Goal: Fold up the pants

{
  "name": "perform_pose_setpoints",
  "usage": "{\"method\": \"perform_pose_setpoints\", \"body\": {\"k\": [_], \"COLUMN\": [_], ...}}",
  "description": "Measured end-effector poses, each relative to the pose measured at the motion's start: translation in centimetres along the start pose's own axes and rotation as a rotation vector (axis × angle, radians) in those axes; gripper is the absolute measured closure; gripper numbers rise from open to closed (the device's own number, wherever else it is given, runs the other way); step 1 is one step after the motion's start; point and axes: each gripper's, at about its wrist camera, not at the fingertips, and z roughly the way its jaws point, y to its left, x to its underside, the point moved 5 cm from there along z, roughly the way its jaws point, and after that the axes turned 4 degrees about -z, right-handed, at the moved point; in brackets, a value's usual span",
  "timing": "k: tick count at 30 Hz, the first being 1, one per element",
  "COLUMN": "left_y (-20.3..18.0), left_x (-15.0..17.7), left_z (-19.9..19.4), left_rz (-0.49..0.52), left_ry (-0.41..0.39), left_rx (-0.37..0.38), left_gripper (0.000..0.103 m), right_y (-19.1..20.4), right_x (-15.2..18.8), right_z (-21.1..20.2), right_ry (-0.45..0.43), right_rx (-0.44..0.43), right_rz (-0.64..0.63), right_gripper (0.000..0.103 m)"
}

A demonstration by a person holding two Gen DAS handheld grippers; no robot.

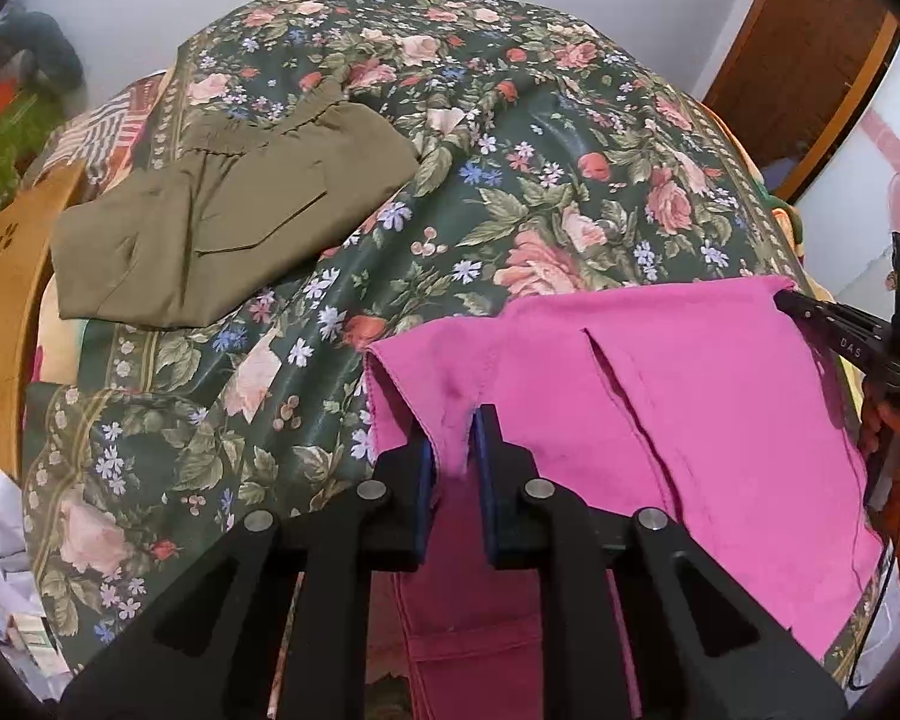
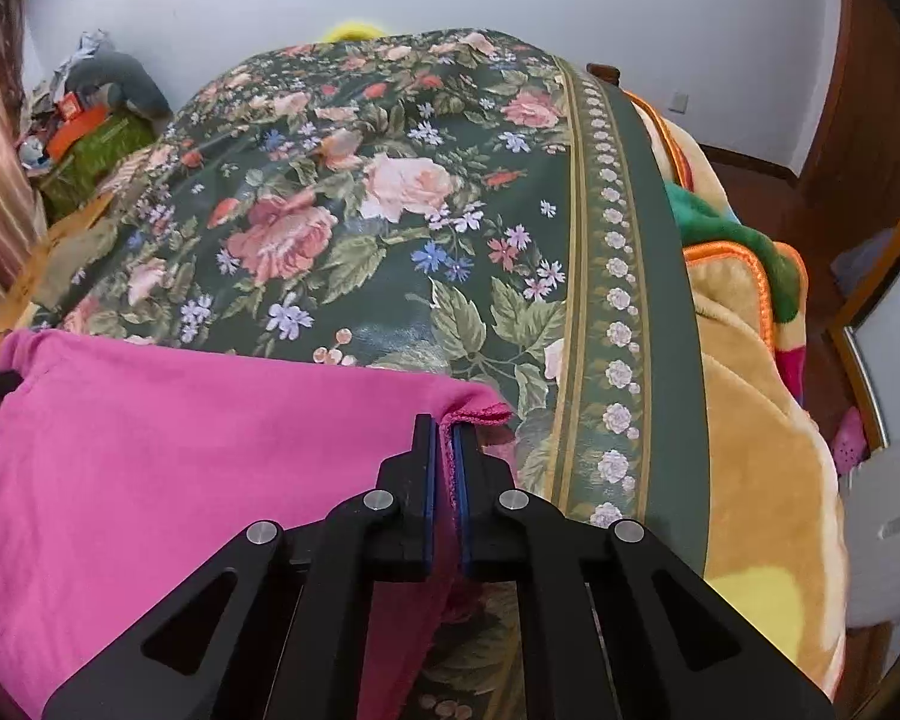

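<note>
Pink pants [image 1: 660, 378] lie spread over the near edge of a floral bedspread [image 1: 510, 150]. My left gripper [image 1: 453, 438] is shut on the left corner of the pink pants, with cloth pinched between its blue pads. My right gripper [image 2: 444, 450] is shut on the right corner of the pink pants [image 2: 180, 450]. The right gripper also shows at the right edge of the left wrist view [image 1: 780, 300], holding the far corner of the cloth. Part of the pants hangs below the bed edge under both grippers.
Folded olive-green pants [image 1: 222, 222] lie on the bedspread at the far left. A wooden headboard [image 1: 0, 312] stands at the left. A yellow and green fleece blanket [image 2: 750, 360] lies beyond the bedspread's right border. Clutter [image 2: 84, 120] is piled by the far wall.
</note>
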Motion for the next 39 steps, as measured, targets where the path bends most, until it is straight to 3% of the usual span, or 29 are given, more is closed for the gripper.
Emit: {"method": "perform_pose_setpoints", "body": {"k": [4, 8, 10, 11, 15, 19, 24, 29, 35, 39], "left_y": [0.2, 0.9, 0.9, 0.6, -1.9, -5.1, -6.4, -5.9, -5.6, -4.6], "left_x": [-0.3, -1.3, -1.8, -2.1, -3.0, -2.7, -1.0, 0.3, 3.2, 4.9], "left_z": [-0.7, -3.1, -4.0, -4.4, -5.2, -3.4, 0.8, 0.3, -2.3, -4.0], "left_rz": [0.009, 0.030, 0.034, 0.037, 0.071, 0.116, 0.133, 0.157, 0.222, 0.210], "left_ry": [-0.002, -0.044, -0.054, -0.054, -0.067, -0.007, 0.109, 0.072, 0.034, -0.008], "left_rx": [-0.046, -0.118, -0.104, -0.089, -0.018, 0.055, 0.047, 0.048, -0.005, -0.050], "left_gripper": [0.075, 0.075, 0.075, 0.075, 0.075, 0.075, 0.072, 0.065, 0.062, 0.044], "right_y": [0.5, 0.6, 1.2, 1.8, 5.2, 8.8, 11.8, 12.5, 11.4, 10.6], "right_x": [-0.5, -1.2, -1.5, -1.7, -2.2, -1.6, 0.8, 2.7, 5.2, 6.6], "right_z": [-0.4, -2.9, -4.4, -5.2, -6.4, -4.7, -1.1, -1.9, -4.3, -5.8], "right_ry": [0.037, 0.028, 0.001, -0.015, -0.024, 0.036, 0.176, 0.198, 0.198, 0.190], "right_rx": [0.044, 0.061, 0.035, 0.014, -0.091, -0.198, -0.226, -0.197, -0.182, -0.164], "right_rz": [-0.039, -0.024, -0.019, -0.018, -0.051, -0.059, -0.119, -0.232, -0.240, -0.199], "right_gripper": [0.096, 0.088, 0.066, 0.060, 0.055, 0.038, 0.038, 0.038, 0.038, 0.038]}}
